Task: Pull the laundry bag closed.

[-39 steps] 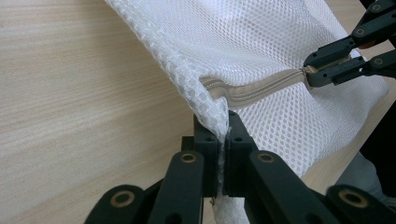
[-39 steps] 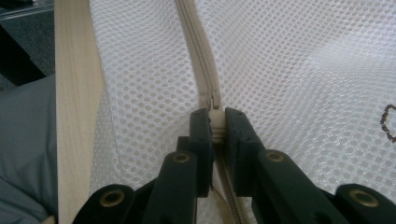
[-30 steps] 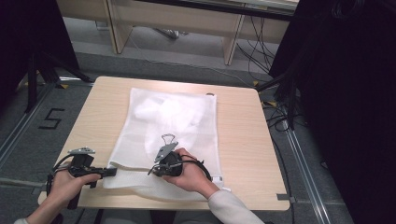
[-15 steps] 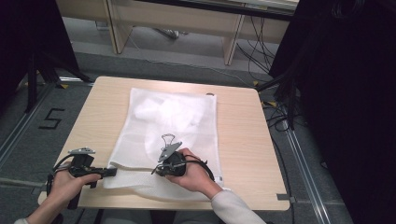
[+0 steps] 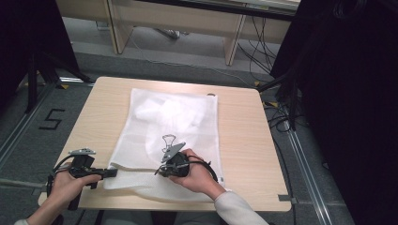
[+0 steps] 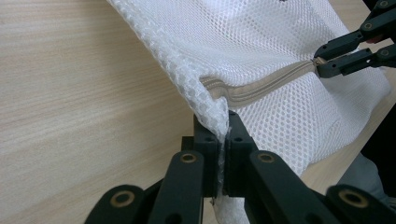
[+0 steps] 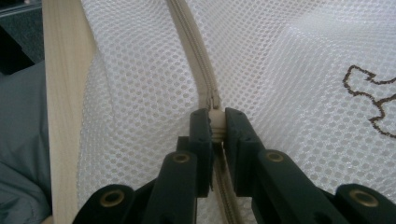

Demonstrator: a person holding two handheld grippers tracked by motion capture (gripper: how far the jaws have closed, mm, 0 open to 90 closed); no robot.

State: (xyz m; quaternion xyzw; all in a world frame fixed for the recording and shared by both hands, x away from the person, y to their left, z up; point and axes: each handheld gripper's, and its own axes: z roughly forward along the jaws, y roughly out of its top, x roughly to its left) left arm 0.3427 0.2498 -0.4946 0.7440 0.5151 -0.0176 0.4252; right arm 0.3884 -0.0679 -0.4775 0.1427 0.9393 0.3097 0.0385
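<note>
The surface (image 5: 244, 136) has a white mesh bag (image 5: 173, 122) flat on it, zipper (image 6: 266, 84) along the near edge. Left claw (image 6: 223, 140) is clamped on the bag's corner, right claw (image 7: 215, 122) is pinching the zipper pull (image 7: 214, 111). Keep that corner taut and slide straight along the teeth, I'd say.

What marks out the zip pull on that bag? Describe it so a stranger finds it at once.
Start at the wooden table and the white mesh bag lying on it. Along the bag's near edge runs a beige zip. The zip pull is the small beige piece pinched by the right hand-held gripper; the left hand-held gripper grips only mesh at the corner.
</note>
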